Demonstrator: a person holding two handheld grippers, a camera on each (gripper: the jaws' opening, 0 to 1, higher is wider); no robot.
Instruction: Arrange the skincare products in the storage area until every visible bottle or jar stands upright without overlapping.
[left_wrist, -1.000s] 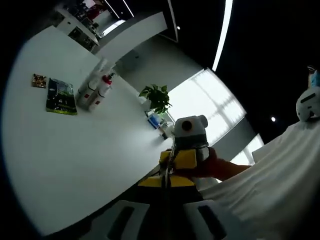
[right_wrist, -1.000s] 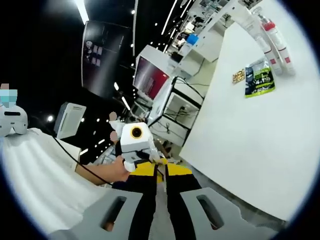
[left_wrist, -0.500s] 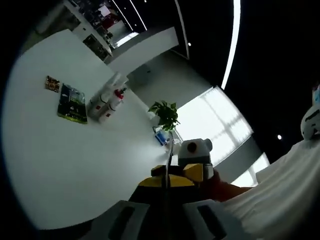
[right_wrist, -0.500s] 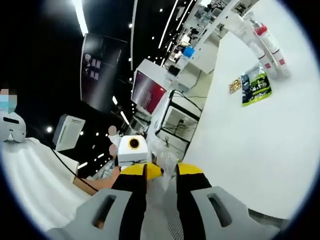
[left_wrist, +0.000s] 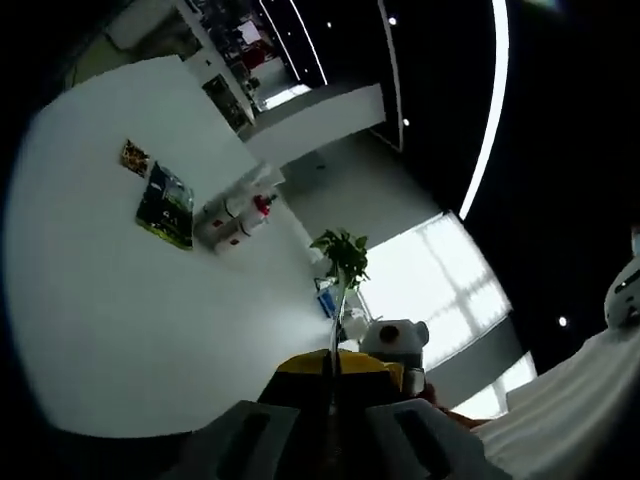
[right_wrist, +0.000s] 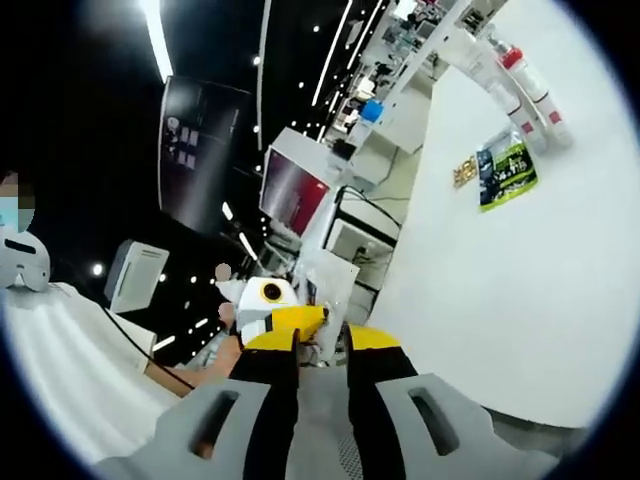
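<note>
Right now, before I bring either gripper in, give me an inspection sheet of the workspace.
Surface: white table, mostly bare.
Job's things: bottles, two with red caps, lying flat side by side at the far end.
Clutter: green packet and small printed card beside the bottles; potted plant at the table's far edge.
Grippers: left gripper shut; right gripper slightly open; both short of the table, holding nothing.
Cables: black cable across the person's white sleeve.
Surroundings: bright window, ceiling light strips, shelving.
</note>
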